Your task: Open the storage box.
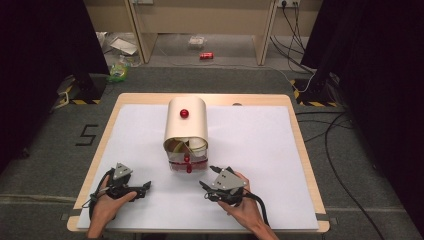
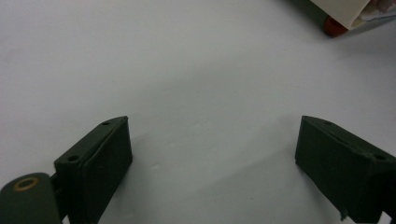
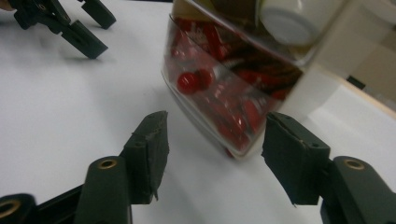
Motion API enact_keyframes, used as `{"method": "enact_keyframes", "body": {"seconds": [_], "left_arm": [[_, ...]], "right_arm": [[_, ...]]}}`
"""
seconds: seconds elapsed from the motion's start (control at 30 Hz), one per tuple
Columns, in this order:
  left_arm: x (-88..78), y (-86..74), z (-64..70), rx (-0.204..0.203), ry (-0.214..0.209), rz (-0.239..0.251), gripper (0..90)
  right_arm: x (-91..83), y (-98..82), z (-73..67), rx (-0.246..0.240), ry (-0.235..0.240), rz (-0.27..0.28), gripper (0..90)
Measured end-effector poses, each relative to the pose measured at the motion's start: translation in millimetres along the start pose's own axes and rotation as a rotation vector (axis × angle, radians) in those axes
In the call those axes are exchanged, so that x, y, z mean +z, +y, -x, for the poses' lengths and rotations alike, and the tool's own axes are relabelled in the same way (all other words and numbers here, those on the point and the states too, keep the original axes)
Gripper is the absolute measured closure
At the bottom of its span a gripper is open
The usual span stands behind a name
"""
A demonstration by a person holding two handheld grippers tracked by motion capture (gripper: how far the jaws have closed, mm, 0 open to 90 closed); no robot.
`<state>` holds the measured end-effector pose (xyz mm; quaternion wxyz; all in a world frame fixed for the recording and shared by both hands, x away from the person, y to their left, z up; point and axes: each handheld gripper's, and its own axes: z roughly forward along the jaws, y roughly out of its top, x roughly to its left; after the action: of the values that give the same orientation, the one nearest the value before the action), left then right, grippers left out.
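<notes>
Black jaws of both the left gripper (image 1: 148, 185) and right gripper (image 1: 206, 184) open, near a clear drawer (image 1: 188, 163).

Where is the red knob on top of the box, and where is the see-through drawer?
Red knob (image 1: 184, 113), high view, middle of the ball.
Drawer (image 3: 210, 109), right gripper view, clear front wall.

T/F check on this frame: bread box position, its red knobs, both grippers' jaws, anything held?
1. The cream bread box stands on the white table sheet. True.
2. The left gripper holds the box's lower red knob. False: its jaws are open and empty, away from the box.
3. The right gripper has open jaws facing the box's clear front. True.
4. The top red knob lies loose on the table. False: it sits on the box's lid.
</notes>
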<state>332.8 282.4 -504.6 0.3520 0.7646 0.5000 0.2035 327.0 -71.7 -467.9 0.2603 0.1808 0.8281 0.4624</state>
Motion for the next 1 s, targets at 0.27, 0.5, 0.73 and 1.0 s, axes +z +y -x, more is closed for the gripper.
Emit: {"method": "enact_keyframes", "body": {"seconds": [0.27, 0.5, 0.73, 1.0], "left_arm": [[0.0, 0.0, -0.2, -0.001, -0.002, 0.0, 9.9], [0.1, 0.0, -0.2, -0.001, -0.003, 0.0, 9.8], [0.2, 0.1, -0.3, 0.001, -0.006, 0.0, 8.9], [0.2, 0.1, -0.3, 0.0, -0.007, -0.001, 9.0]], "right_arm": [[8.1, 7.3, -7.2, -0.1, -0.005, 0.029, 45.9], [16.3, 14.8, -13.9, -0.19, -0.019, 0.043, 46.9], [27.2, 17.6, -22.3, -0.281, -0.033, 0.042, 45.0], [35.3, 18.0, -26.5, -0.383, -0.086, 0.04, 43.8]]}}
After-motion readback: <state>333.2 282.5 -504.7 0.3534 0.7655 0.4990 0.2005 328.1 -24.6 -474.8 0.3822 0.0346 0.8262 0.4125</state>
